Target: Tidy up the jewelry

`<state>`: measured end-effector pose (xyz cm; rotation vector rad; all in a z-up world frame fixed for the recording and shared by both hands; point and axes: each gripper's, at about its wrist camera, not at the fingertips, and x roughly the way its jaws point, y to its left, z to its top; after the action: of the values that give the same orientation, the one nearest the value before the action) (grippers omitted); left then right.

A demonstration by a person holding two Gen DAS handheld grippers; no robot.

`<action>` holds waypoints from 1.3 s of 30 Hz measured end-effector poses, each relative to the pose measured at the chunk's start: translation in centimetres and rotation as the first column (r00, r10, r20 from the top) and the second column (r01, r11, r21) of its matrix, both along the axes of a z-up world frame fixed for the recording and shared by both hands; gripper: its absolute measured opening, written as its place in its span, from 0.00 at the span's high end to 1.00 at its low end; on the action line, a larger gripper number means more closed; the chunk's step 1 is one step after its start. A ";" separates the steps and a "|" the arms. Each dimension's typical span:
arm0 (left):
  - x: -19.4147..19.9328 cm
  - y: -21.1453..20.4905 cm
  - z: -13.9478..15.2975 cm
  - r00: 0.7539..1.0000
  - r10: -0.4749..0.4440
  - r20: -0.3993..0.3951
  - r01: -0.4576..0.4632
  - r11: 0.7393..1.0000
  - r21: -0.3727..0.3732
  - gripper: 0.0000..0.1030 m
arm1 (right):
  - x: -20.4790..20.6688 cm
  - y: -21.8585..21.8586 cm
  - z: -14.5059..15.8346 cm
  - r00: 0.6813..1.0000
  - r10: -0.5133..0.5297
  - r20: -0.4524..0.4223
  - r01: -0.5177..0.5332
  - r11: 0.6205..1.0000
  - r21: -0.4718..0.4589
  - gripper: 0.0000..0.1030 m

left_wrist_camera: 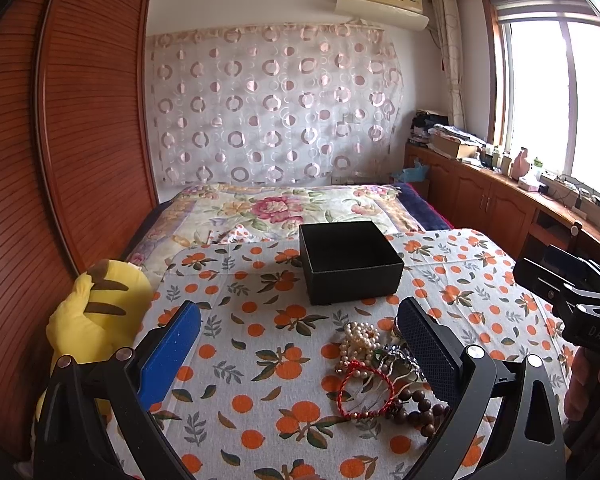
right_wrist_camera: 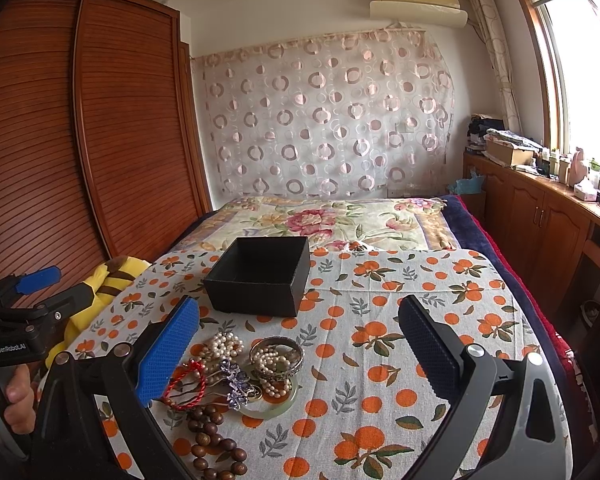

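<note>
Both claws, left [left_wrist_camera: 298, 312] and right [right_wrist_camera: 298, 312], are hovering wide open, holding nothing, just short of the jewelry [right_wrist_camera: 236, 376] heaped before the box [right_wrist_camera: 260, 276], probably lining up a first pick.

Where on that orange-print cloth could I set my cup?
The tablecloth is bare right of the black box and the jewelry pile, out to its far right edge. Near the pile it is crowded, with the left gripper and right gripper open around it.
</note>
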<state>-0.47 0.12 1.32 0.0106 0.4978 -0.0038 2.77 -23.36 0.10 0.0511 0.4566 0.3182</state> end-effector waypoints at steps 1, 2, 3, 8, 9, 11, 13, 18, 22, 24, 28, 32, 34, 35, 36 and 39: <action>0.0 0.0 0.1 1.000 0.000 0.000 0.000 1.000 0.000 0.07 | 0.0 0.0 0.0 1.000 0.000 0.000 0.000 1.000 -0.001 0.02; 0.0 0.0 0.0 1.000 0.000 0.001 0.000 1.000 0.000 0.07 | 0.0 0.0 0.0 1.000 0.000 0.000 0.000 1.000 0.000 0.02; 0.0 0.0 0.0 1.000 0.000 0.001 0.000 1.000 0.000 0.07 | 0.0 0.0 0.0 1.000 0.000 0.000 0.000 1.000 0.000 0.02; -0.1 0.0 0.1 1.000 0.000 -0.001 0.000 1.000 0.000 0.07 | 0.0 -0.1 0.0 1.000 0.000 0.001 0.000 1.000 0.000 0.02; 0.0 0.0 0.0 1.000 0.000 0.001 0.000 1.000 0.000 0.07 | -0.1 -0.1 0.0 1.000 0.001 0.001 -0.001 1.000 0.000 0.02; 0.0 0.0 0.0 1.000 0.000 0.001 0.000 1.000 0.000 0.07 | -0.1 -0.2 0.0 1.000 0.001 0.001 -0.001 1.000 -0.001 0.03; 0.0 0.0 -0.1 1.000 0.001 0.000 -0.001 1.000 0.000 0.07 | 0.0 -0.3 0.0 1.000 0.001 0.000 -0.001 1.000 0.000 0.02; 0.0 0.1 -0.2 1.000 -0.001 -0.005 0.001 1.000 -0.001 0.07 | 0.4 0.3 -0.2 1.000 0.005 -0.014 -0.005 1.000 -0.003 0.03; 0.3 0.3 -0.6 1.000 -0.005 -0.028 0.005 1.000 -0.009 0.07 | 0.9 0.7 -0.7 0.999 0.024 -0.039 -0.024 1.000 -0.016 0.03; 0.4 0.5 -1.0 0.999 -0.010 -0.047 0.010 1.000 -0.014 0.07 | 1.2 0.6 -1.2 0.998 0.036 -0.054 -0.037 0.999 -0.022 0.05; 0.9 0.8 -2.3 0.996 -0.020 -0.086 0.018 1.000 -0.025 0.07 | 2.0 0.9 -2.3 0.995 0.057 -0.083 -0.061 0.997 -0.042 0.12; 1.5 1.1 -3.7 0.991 -0.036 -0.128 0.033 0.999 -0.026 0.07 | 2.9 1.4 -3.4 0.988 0.094 -0.121 -0.101 0.993 -0.055 0.16; 1.9 1.4 -4.5 0.987 -0.049 -0.151 0.045 0.999 -0.028 0.07 | 3.6 1.6 -4.1 0.983 0.107 -0.147 -0.117 0.991 -0.063 0.23; 2.0 1.4 -4.9 0.985 -0.054 -0.163 0.051 0.998 -0.027 0.07 | 4.0 1.7 -4.5 0.980 0.115 -0.162 -0.127 0.990 -0.066 0.24; 2.2 1.5 -5.4 0.983 -0.061 -0.176 0.057 0.998 -0.024 0.07 | 4.4 1.8 -4.9 0.977 0.117 -0.176 -0.131 0.989 -0.070 0.29; 2.5 1.5 -6.5 0.976 -0.068 -0.206 0.066 0.998 -0.016 0.07 | 5.8 1.7 -5.9 0.968 0.121 -0.219 -0.141 0.987 -0.078 0.41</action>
<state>2.01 1.62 -5.20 0.0183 0.7056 -0.0740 8.57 -21.62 -5.84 -0.0359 0.6900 0.4232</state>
